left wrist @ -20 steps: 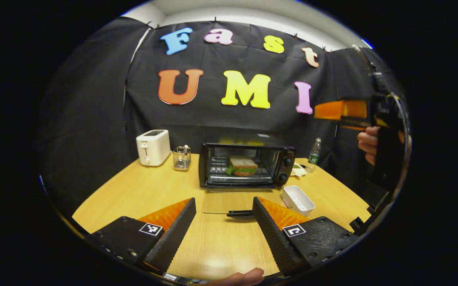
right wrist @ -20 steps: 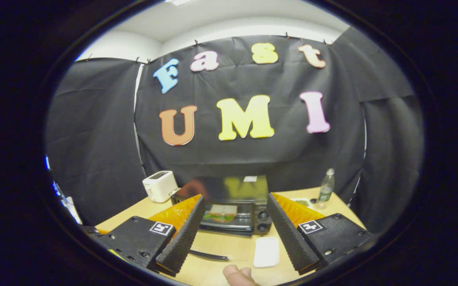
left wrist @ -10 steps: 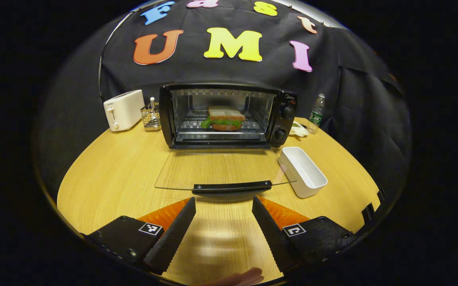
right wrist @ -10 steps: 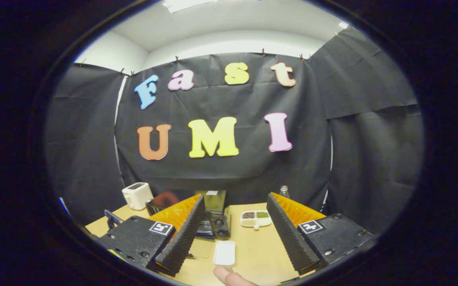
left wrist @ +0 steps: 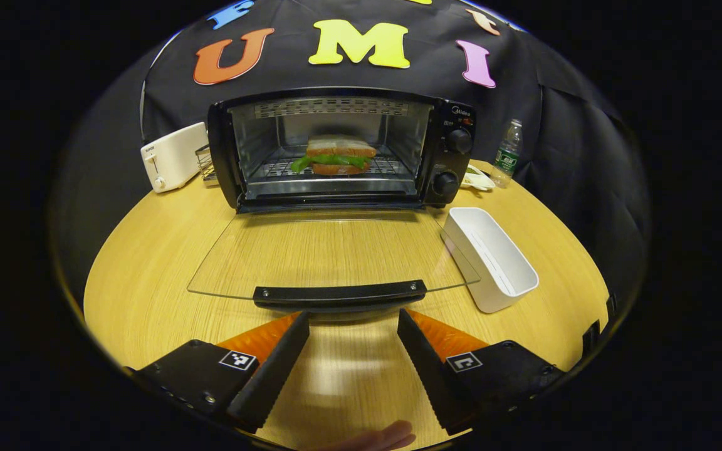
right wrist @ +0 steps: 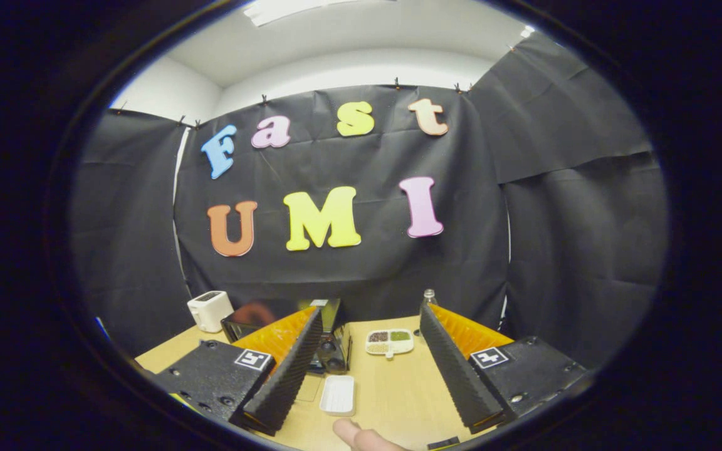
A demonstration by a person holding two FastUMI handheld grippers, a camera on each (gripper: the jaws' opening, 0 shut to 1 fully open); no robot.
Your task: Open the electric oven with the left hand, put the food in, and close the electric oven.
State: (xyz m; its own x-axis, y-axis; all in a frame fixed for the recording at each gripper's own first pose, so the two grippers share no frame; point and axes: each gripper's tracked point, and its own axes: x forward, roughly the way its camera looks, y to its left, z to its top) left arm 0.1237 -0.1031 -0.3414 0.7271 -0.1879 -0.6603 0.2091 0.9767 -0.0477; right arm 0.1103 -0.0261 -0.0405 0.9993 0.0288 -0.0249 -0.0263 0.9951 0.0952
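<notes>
The black electric oven (left wrist: 455, 116) stands at the back of the wooden table with its glass door (left wrist: 329, 250) folded flat down toward me. A sandwich (left wrist: 336, 155) with green lettuce lies on the wire rack inside. My left gripper (left wrist: 351, 332) is open, its fingers just short of the door's black handle (left wrist: 340, 293), touching nothing. My right gripper (right wrist: 370, 351) is open and held high above the table, holding nothing. In the right gripper view the oven (right wrist: 329, 351) is partly hidden behind its left finger.
An empty white rectangular tray (left wrist: 492, 257) lies right of the open door. A white toaster (left wrist: 170, 164) and a wire rack (left wrist: 204, 164) stand left of the oven. A water bottle (left wrist: 507, 153) and a divided snack dish (right wrist: 389, 341) sit at the back right.
My left gripper has dropped and moved forward up to the door handle, so the oven looms larger. My right gripper has lifted and swung rightward, away from the oven.
</notes>
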